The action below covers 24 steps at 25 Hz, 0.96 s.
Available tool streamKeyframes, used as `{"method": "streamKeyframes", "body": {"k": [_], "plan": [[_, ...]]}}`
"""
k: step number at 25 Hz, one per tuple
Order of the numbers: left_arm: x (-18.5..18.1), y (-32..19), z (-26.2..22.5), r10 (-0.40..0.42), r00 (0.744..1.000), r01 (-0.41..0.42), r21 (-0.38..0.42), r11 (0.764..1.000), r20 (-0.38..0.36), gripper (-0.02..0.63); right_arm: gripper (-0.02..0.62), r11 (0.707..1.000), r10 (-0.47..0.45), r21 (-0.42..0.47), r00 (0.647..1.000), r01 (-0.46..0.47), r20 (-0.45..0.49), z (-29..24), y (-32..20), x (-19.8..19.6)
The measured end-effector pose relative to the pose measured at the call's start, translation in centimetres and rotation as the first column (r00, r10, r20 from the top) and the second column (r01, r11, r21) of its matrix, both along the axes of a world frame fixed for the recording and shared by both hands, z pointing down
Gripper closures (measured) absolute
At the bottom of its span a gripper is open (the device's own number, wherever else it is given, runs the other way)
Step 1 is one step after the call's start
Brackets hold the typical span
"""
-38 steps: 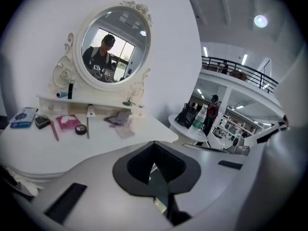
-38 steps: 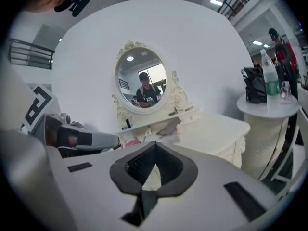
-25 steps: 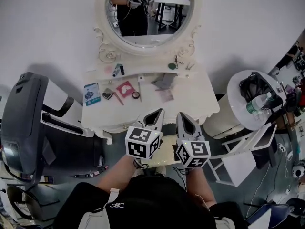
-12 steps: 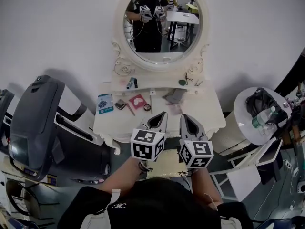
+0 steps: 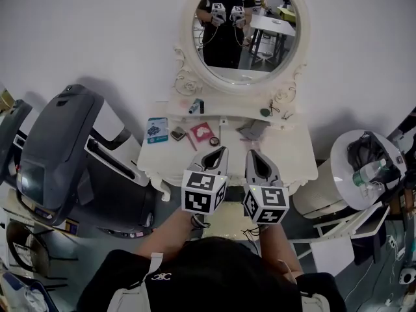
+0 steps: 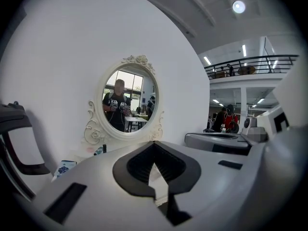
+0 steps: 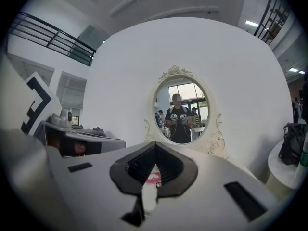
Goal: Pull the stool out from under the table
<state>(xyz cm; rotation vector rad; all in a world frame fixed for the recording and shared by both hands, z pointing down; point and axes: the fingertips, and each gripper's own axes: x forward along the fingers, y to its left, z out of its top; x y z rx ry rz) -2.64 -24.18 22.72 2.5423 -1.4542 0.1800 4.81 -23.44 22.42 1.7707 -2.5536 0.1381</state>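
Note:
A white dressing table (image 5: 294,153) with an oval mirror (image 5: 244,31) stands against the wall. Just below its front edge, a pale patch of the stool seat (image 5: 231,221) shows between my two grippers; the rest of the stool is hidden under the table and behind my arms. My left gripper (image 5: 218,152) and right gripper (image 5: 254,155) are held side by side over the table's front edge, pointing at the mirror. Both are shut with nothing in them. The left gripper (image 6: 154,148) and the right gripper (image 7: 156,147) each look over the tabletop at the mirror.
Small items lie on the tabletop, among them a blue packet (image 5: 156,129) and a pink card (image 5: 203,132). A big grey machine (image 5: 55,148) stands close on the left. To the right are a round white side table (image 5: 344,174) with a bag and bottle, and a white folding frame (image 5: 338,239).
In the head view the table and mirror have slid to the right and a little down, and the grey machine shows more. Both grippers stay shut, side by side, in the same pose.

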Motion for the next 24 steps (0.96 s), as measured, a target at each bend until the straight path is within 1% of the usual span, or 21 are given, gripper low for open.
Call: {"method": "streamKeyframes", "body": {"k": [7,18,24], "plan": [[-0.9,0.0,0.8,-0.024,1.000,0.024,-0.026,0.999,0.008,0.606,0.588,0.999,-0.039,-0.007,0.999,0.039,-0.005,0.2,-0.2,-1.1],[-0.6,0.3,1.5,-0.009,1.000,0.010,-0.034,0.999,0.014,0.606,0.588,0.998,-0.066,-0.017,0.998,0.066,0.002,0.5,-0.1,-1.4],[0.1,0.6,2.7,0.006,1.000,-0.006,-0.067,0.998,0.002,0.606,0.588,0.997,-0.074,-0.033,0.997,0.074,0.010,0.9,0.1,-1.0]]}}
